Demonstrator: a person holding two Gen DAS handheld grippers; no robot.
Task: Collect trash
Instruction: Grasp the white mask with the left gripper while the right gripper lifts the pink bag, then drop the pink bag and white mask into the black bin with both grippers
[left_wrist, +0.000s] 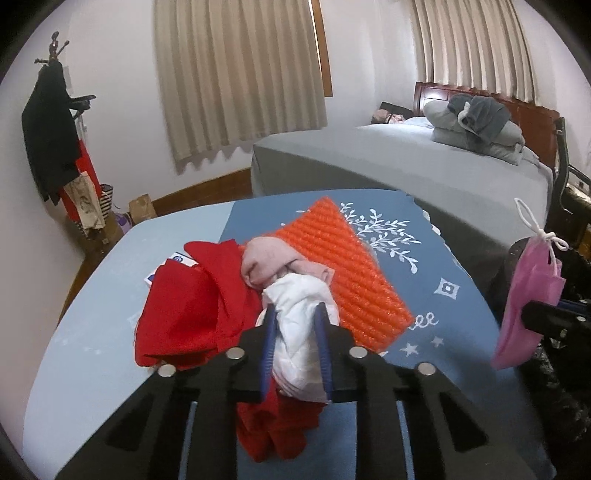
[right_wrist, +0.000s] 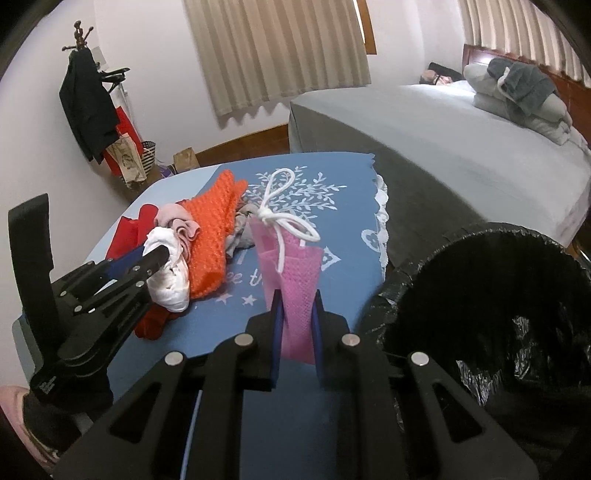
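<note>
Toward the left edge of the blue tablecloth (right_wrist: 325, 177) lies a heap of soft scraps: crumpled red cloth (left_wrist: 184, 306), a pale pink rag (left_wrist: 266, 266), and a ribbed orange foam sheet (left_wrist: 354, 266) reaching toward the middle. The left gripper (left_wrist: 295, 321) has its fingers clamped on a wadded white cloth (left_wrist: 299, 332) at the near side of that heap; the wad looks light and limp, so it will likely sag and drag the red cloth unless taken by its bulk (a loose corner would slip). Further right, the right gripper (right_wrist: 297, 314) is closed on the lower part of a pink mesh drawstring pouch (right_wrist: 291, 273), held upright off the table with its white cord (right_wrist: 284, 221) knotted above. It looks near weightless and floppy, and pinching the body rather than the cord seems safer. Off the table's right edge stands the black-lined trash bin (right_wrist: 498, 314), mouth open.
</note>
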